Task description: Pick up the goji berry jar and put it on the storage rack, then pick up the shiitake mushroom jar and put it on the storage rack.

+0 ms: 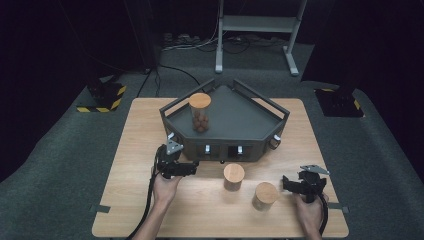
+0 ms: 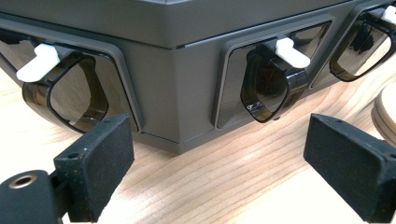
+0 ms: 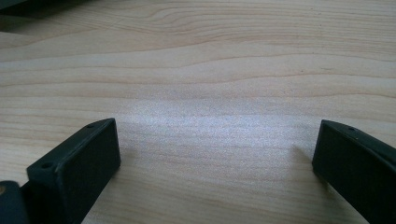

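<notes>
While the left gripper (image 1: pixel 196 168) hovers with jaws apart and empty beside the grey dispenser tray (image 1: pixel 235 145), the right gripper (image 1: pixel 285 183) also gapes near 2 lidded jars (image 1: pixel 233 176) on the table (image 1: pixel 125 165) — a careless sweep could topple one; the third jar (image 1: pixel 200 112) stands in the tray.

The pale wooden worktop (image 1: pixel 130 200) shows an even lengthwise grain and has a grey tape tab at its near left corner (image 1: pixel 99 208) and another at its near right corner (image 1: pixel 341 208). It stands on a grey-green carpeted floor (image 1: pixel 60 165). Beyond its far edge rises a white metal stand (image 1: pixel 260 22) with a shelf bar and two splayed feet, and a tangle of cables (image 1: pixel 200 45) lies on the carpet just beside it. A black base with yellow hazard stripes (image 1: pixel 102 97) sits off the far left corner, and a similar one (image 1: pixel 340 102) off the far right. Dark curtains (image 1: pixel 50 40) close the background.
</notes>
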Demonstrator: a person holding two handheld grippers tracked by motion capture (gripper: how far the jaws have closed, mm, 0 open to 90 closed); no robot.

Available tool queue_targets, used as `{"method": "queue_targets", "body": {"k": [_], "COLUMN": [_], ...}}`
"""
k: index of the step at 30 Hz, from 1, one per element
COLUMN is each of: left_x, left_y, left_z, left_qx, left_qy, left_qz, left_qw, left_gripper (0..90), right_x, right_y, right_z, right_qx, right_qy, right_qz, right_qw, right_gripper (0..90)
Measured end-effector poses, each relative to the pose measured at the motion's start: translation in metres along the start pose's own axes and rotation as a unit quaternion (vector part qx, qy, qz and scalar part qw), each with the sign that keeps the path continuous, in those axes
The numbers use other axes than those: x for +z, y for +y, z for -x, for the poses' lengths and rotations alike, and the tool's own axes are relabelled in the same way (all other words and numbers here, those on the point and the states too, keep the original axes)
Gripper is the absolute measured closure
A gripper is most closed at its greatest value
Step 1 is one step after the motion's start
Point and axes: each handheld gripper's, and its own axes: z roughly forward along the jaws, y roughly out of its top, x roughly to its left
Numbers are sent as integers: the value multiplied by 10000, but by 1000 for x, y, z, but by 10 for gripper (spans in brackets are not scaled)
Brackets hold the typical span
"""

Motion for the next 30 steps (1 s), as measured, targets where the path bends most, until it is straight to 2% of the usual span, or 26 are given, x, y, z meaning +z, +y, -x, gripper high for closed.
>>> {"method": "queue_targets", "body": {"k": [5, 8, 15, 30], "left_x": [1, 2, 6, 10], "left_y": [-3, -6, -16, -29], "left_z": [0, -1, -6, -12], "left_qx": [32, -21, 63, -70], "left_qy": [22, 46, 108, 169], "left_qz": [-35, -14, -116, -54], "left_qw": [10000, 10000, 9999, 9998], "left_gripper": [82, 82, 81, 79], "right_x": [0, 0, 0, 0], "right_y": [0, 0, 0, 0], "right_z": [0, 0, 0, 0], "right_qx": [1, 2, 0, -1], "right_qy": [0, 0, 0, 0], "right_qz": [-1, -1, -1, -1], "right_qw": [10000, 10000, 10000, 10000], "right_gripper": [2, 2, 2, 2]}}
